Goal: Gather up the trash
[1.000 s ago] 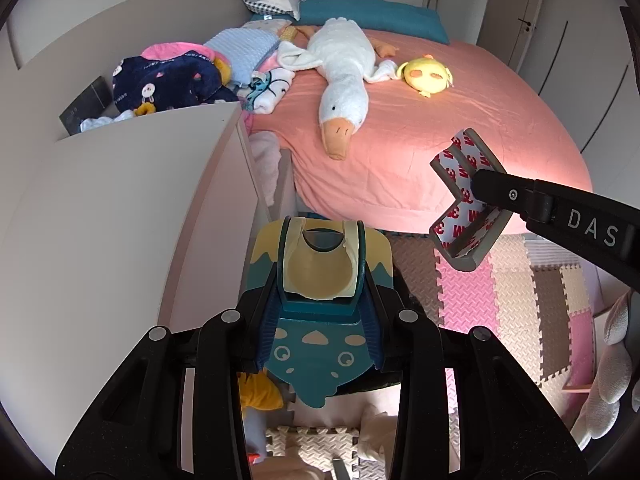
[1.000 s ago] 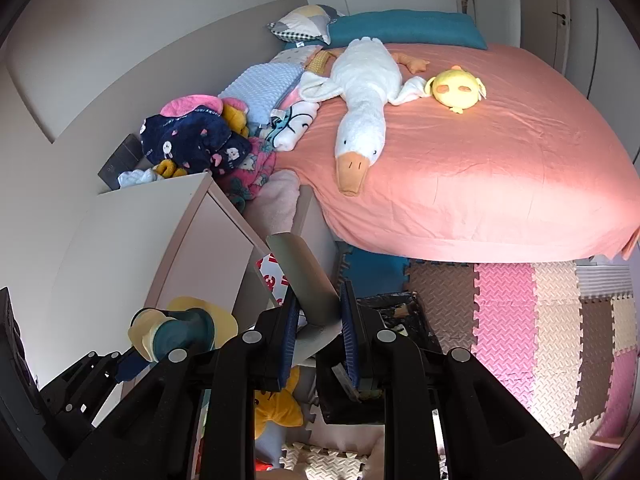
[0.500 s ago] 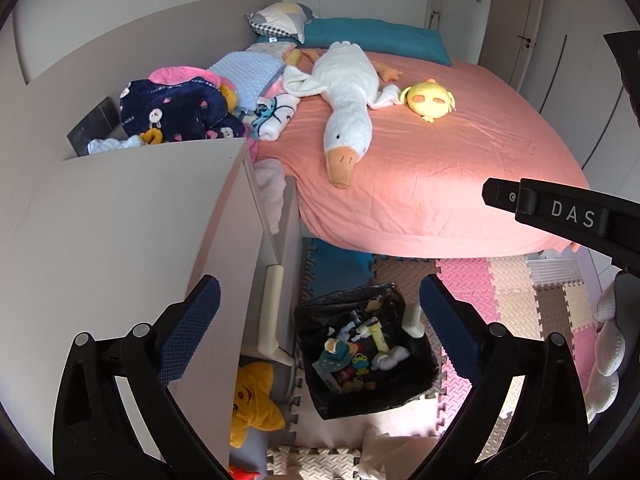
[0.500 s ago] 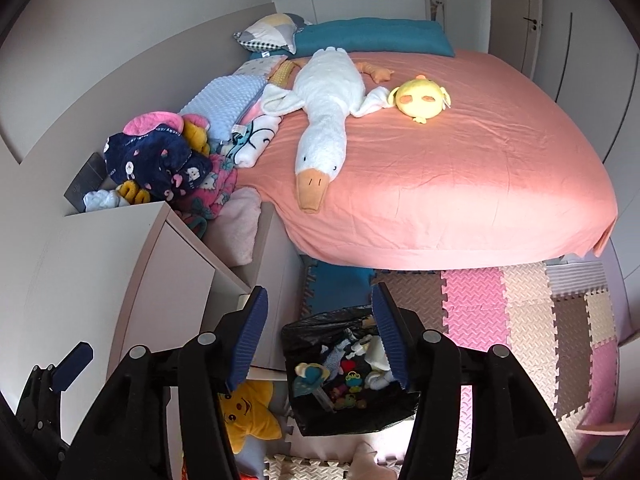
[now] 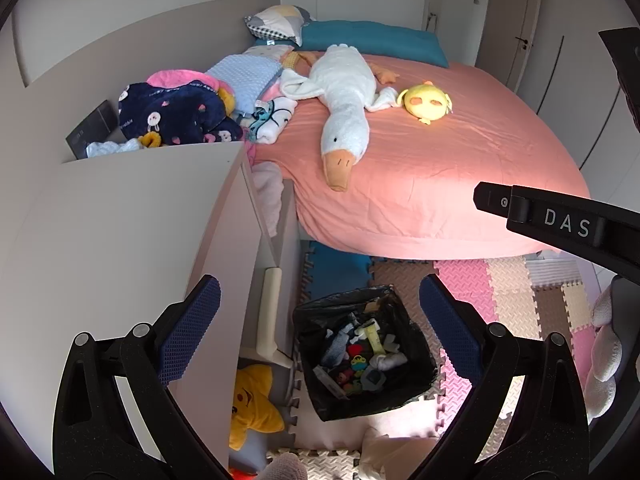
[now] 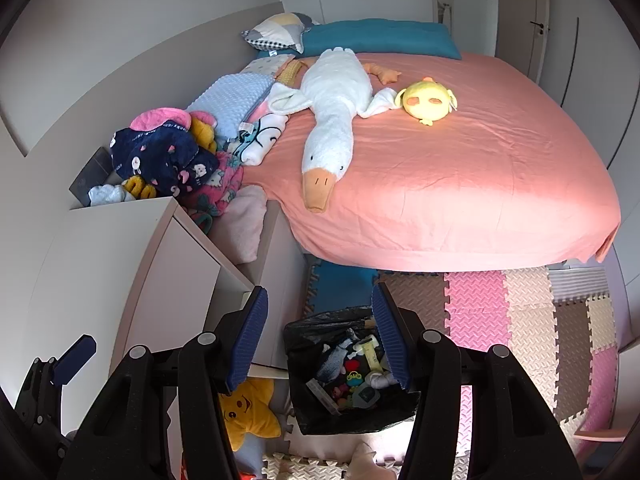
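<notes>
Drop-off step, apparently complete: left gripper (image 5: 316,326) spread wide and empty, right gripper (image 6: 320,338) part open and empty, both poised above the black-lined bin (image 5: 362,354) on the foam floor mat (image 6: 520,320), near the mat's edge beside the cabinet (image 5: 132,240). Trash (image 5: 360,354) heaped inside the bin, nothing between either pair of jaws. Next move, by judgement: swing away from the bin to seek further litter, none plainly visible on the mat or bed (image 6: 460,176).

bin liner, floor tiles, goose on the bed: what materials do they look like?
Bin liner: thin black plastic film, glossy; it crinkles and catches highlights at the rim.
Floor tiles: probably soft foam, matte; embossed tread pattern and jigsaw edges that interlock.
Goose: plush fabric, white and fuzzy with an orange bill, likely stuffed; it lies limp on the bedsheet, which looks like woven cloth with soft wrinkles.
</notes>
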